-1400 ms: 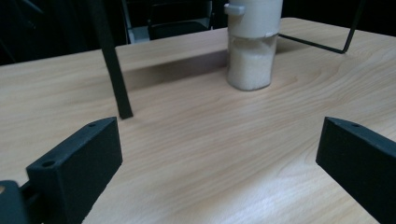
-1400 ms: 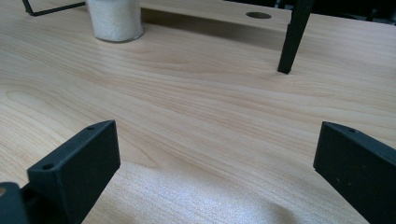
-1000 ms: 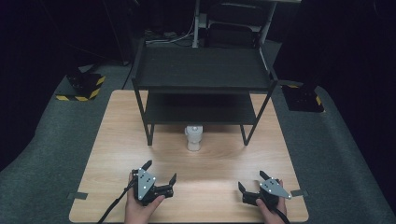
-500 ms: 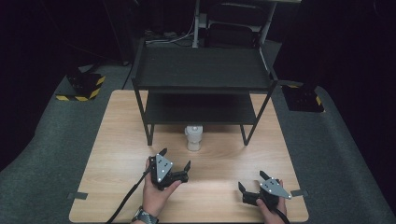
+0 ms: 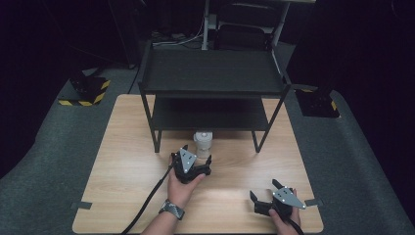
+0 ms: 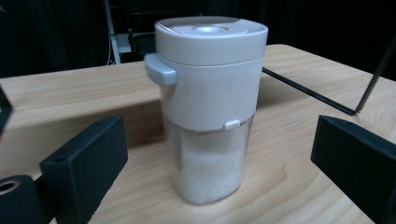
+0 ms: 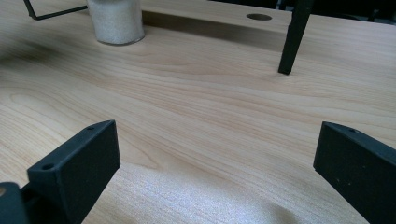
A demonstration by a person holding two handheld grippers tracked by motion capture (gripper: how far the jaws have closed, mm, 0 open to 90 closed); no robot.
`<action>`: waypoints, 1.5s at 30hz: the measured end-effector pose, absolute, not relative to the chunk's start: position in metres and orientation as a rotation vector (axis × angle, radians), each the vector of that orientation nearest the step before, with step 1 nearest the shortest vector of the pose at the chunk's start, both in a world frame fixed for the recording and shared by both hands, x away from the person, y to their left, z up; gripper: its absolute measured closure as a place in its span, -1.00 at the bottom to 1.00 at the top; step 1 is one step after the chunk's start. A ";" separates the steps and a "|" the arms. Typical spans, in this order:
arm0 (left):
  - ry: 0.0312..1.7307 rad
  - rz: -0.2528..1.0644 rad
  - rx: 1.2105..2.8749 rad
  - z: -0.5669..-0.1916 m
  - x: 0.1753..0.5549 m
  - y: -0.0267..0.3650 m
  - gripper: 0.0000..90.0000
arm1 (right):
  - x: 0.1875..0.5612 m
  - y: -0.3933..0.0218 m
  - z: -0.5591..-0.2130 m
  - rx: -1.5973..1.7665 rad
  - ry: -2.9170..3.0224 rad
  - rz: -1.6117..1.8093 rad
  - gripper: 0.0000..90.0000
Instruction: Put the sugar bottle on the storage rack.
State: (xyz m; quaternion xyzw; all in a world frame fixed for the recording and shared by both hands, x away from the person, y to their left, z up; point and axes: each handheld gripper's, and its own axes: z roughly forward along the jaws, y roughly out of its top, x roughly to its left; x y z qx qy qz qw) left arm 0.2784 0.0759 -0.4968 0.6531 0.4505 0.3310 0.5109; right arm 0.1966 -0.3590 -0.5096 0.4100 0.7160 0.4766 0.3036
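1. Left claw [image 5: 192, 157]: jaws spread and lately narrowing, one on each side of the shaker [image 6: 208, 105], neither touching it.
2. Shaker: upright on the desk [image 5: 122, 161], white lid above a clear base of white grains, just in front of the black shelf rack [image 5: 211, 85].
3. Right claw [image 5: 263, 192]: released, jaws wide over bare desk near the front right corner, well apart from the shaker.
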 end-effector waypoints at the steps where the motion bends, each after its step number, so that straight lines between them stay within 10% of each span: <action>1: 1.083 0.803 1.574 -0.498 0.281 0.073 -0.90 | 0.197 -0.359 -0.510 1.087 1.897 1.265 -1.00; 21: 1.154 0.852 1.490 -0.503 0.309 0.048 -0.39 | 0.196 -0.362 -0.511 1.088 1.892 1.283 -1.00; 45: 1.048 0.818 1.547 -0.503 0.307 0.071 -0.36 | 0.196 -0.361 -0.511 1.087 1.886 1.280 -1.00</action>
